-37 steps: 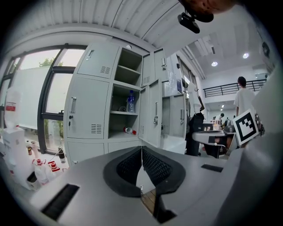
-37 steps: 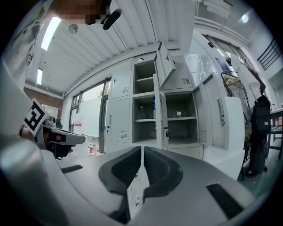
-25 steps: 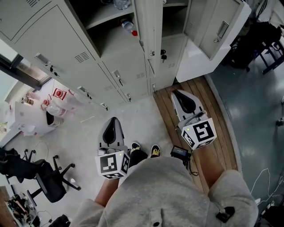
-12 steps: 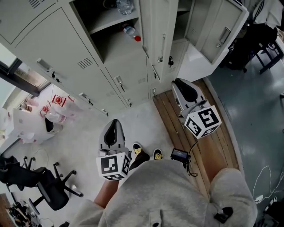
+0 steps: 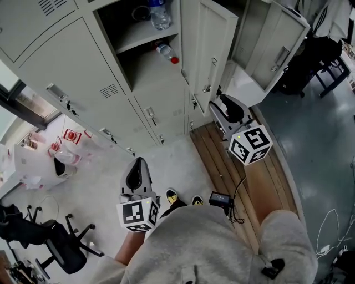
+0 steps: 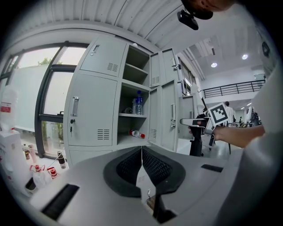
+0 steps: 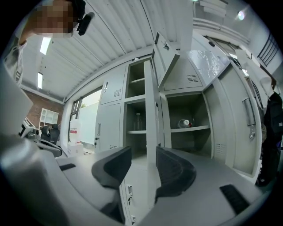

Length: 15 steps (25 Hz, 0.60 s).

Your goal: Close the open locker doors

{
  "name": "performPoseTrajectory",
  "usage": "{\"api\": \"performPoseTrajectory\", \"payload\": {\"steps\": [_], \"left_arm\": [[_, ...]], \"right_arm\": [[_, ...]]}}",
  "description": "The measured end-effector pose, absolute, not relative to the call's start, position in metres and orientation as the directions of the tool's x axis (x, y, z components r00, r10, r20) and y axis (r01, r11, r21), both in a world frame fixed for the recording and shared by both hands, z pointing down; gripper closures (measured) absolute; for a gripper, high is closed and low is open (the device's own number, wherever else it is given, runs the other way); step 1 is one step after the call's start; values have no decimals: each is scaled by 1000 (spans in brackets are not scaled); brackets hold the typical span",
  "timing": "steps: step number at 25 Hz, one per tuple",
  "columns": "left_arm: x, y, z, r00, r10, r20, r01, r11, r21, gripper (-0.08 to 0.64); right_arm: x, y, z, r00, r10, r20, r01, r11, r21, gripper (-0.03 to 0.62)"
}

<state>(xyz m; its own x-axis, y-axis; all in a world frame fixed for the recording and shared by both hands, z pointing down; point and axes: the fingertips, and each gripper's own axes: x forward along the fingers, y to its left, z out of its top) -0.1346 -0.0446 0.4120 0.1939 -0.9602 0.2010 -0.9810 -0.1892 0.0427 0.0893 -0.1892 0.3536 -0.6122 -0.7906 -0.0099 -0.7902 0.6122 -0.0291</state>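
Locker bank (image 5: 83, 61): one | open doors: two, centre door (image 5: 213, 50) edge-on, right door (image 5: 277, 41) swung wide | grippers: two, right gripper (image 7: 143, 163) jaws opening, centre door's edge in line between them; left gripper (image 6: 141, 152) jaws together, empty | bottles: two, upright bottle (image 5: 159, 14), lying bottle (image 5: 166, 52).

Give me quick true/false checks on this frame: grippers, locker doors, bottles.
1. The left gripper is shut and empty. True.
2. Every locker door is closed. False: the middle door and the right door stand open.
3. A red-capped bottle lies on its side on a shelf. True.
4. The right gripper is clamped on a bottle. False: its jaws are opening, with only the middle door's edge in line between them.
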Motion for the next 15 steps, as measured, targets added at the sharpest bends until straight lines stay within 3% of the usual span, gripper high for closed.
{"api": "performPoseTrajectory", "payload": {"steps": [10, 15], "left_arm": [[-154, -61, 417, 206, -956, 209, -978, -195, 72, 548], [-159, -69, 417, 218, -955, 203, -975, -206, 82, 548]], "right_arm": [[86, -208, 340, -578, -815, -37, -816, 577, 30, 431], [79, -209, 340, -556, -831, -29, -830, 553, 66, 499]]}}
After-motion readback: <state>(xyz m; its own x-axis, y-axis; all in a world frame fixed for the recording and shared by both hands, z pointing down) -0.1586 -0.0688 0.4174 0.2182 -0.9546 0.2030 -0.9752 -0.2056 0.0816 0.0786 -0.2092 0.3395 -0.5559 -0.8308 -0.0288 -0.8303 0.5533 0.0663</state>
